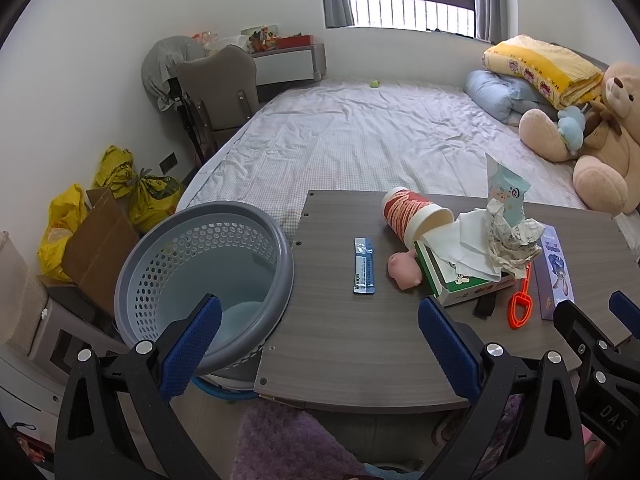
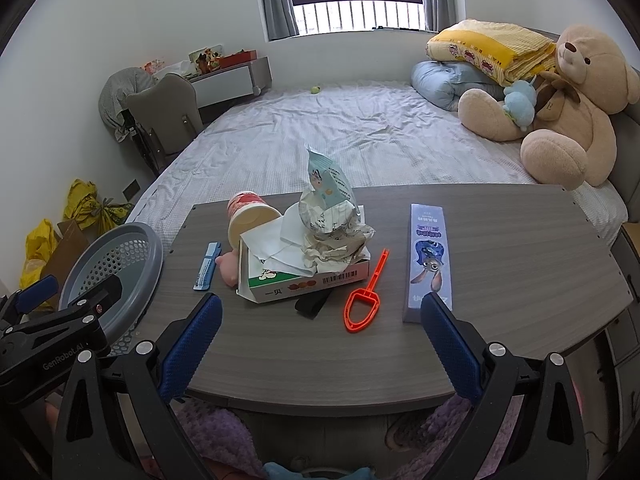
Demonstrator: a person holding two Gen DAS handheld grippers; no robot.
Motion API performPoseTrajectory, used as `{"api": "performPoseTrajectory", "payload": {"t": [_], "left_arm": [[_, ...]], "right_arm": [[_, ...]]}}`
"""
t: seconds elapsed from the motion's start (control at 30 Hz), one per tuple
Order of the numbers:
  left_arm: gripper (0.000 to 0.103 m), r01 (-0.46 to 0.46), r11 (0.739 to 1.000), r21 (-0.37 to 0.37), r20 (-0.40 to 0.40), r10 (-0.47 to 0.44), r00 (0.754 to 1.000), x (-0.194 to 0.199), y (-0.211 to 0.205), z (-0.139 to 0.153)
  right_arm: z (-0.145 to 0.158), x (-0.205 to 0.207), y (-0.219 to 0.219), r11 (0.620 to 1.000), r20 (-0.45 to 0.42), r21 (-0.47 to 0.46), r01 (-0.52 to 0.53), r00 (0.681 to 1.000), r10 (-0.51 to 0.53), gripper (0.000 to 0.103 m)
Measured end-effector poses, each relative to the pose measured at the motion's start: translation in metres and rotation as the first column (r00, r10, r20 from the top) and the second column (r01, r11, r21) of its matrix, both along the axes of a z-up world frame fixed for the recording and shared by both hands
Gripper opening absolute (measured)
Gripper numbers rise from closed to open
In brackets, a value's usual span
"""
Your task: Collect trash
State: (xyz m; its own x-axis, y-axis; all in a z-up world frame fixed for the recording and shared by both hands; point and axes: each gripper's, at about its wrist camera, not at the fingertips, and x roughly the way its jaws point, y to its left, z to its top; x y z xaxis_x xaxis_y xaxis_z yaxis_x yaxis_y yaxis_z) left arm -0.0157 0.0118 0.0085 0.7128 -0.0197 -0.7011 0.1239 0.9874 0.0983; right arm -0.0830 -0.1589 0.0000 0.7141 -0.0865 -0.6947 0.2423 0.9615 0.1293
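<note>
A grey perforated bin (image 1: 208, 280) (image 2: 116, 264) stands at the left end of the wooden table (image 1: 360, 344) (image 2: 500, 248). On the table lie a red-and-white paper cup (image 1: 412, 212) (image 2: 248, 216) on its side, crumpled paper (image 1: 508, 240) (image 2: 336, 240) and tissue heaped on a white-and-green box (image 1: 460, 284) (image 2: 288, 288), a pale blue wrapper (image 1: 506, 188) (image 2: 328, 184), a blue sachet (image 1: 364, 266) (image 2: 207, 266), a pink toy (image 1: 404, 270) (image 2: 228, 268), an orange scoop (image 1: 520, 304) (image 2: 364, 300) and a purple carton (image 1: 554, 272) (image 2: 430, 260). My left gripper (image 1: 320, 344) is open over the near table edge beside the bin. My right gripper (image 2: 320, 344) is open before the scoop.
Behind the table is a bed (image 2: 340, 132) with a large teddy bear (image 2: 568, 112) and folded bedding (image 2: 488, 52). Yellow bags (image 1: 132, 184) and a cardboard sheet (image 1: 100, 240) sit on the floor at left. A chair (image 1: 220, 84) stands by the far wall.
</note>
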Motion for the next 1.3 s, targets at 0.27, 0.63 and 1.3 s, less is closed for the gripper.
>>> {"api": "performPoseTrajectory", "payload": {"t": [0.27,0.63,1.3], "left_arm": [[0.097,0.001,1.0,0.003,-0.002,-0.001,1.0,0.002,-0.001,-0.001],[0.097,0.002,1.0,0.005,-0.005,-0.002,1.0,0.003,-0.002,-0.003],[0.097,0.028,1.0,0.004,-0.075,-0.027,0.997,0.02,-0.017,-0.033]], "right_arm": [[0.0,0.001,-0.001,1.0,-0.002,0.001,-0.001,1.0,0.001,0.095],[-0.001,0.002,-0.001,1.0,-0.004,0.002,-0.002,1.0,0.002,0.095],[-0.034,-0.003,-0.068,0.994,-0.049,0.003,0.109,0.993,-0.109,0.095]]}}
